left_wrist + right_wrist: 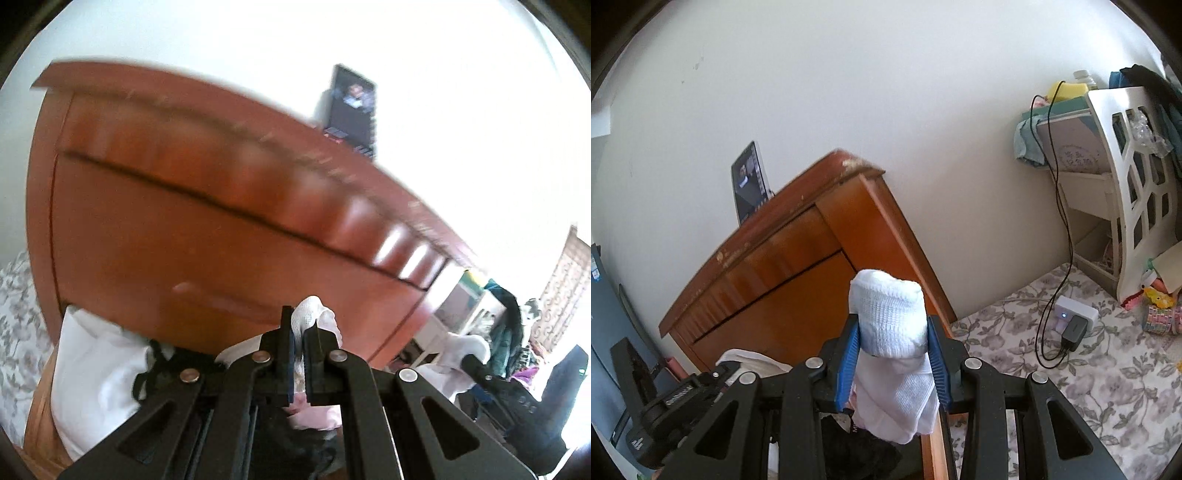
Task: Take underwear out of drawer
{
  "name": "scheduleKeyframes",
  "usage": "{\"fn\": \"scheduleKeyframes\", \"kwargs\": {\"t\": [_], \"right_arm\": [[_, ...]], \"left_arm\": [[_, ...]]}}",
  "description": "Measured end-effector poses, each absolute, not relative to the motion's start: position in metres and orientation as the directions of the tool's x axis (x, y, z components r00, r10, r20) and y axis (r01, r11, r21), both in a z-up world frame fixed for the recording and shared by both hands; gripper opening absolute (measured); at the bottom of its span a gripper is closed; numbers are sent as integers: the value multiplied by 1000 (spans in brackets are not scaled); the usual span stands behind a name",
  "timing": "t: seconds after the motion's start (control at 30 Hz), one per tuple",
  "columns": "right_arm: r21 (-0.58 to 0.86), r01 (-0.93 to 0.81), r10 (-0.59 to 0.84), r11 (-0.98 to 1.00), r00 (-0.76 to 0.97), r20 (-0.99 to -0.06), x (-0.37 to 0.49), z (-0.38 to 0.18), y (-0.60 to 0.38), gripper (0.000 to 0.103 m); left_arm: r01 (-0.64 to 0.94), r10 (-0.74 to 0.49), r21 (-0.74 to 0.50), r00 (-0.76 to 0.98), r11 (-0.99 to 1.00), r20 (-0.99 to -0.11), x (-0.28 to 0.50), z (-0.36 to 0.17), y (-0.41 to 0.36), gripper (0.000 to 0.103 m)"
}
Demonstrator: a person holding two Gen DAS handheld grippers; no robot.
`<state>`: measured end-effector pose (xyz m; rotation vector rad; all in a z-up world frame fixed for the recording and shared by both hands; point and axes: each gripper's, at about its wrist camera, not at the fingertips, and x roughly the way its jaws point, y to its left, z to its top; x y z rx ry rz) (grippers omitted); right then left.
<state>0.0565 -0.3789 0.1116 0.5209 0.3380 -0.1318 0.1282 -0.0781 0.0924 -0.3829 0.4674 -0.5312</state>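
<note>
Underwear (890, 321), one white piece, is pinched between the right gripper (892, 354) fingers, above the open drawer (932, 448). Left gripper (299, 332) fingers pinch its other end, just before the dresser (207, 221) front

Bright daylight, blown-out wall (443, 110), motion-blurred dresser (221, 206), dark fisheye corners
</note>
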Motion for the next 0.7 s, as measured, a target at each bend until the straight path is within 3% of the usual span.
{"fn": "scheduleKeyframes", "kwargs": {"t": [0.47, 0.7], "right_arm": [[493, 279, -182, 824, 954, -236, -4, 139, -421, 39], [528, 341, -258, 778, 939, -227, -31, 138, -452, 39]], "left_arm": [[625, -709, -379, 693, 682, -134, 66, 166, -135, 3], [713, -777, -327, 615, 620, -133, 53, 186, -181, 3]]}}
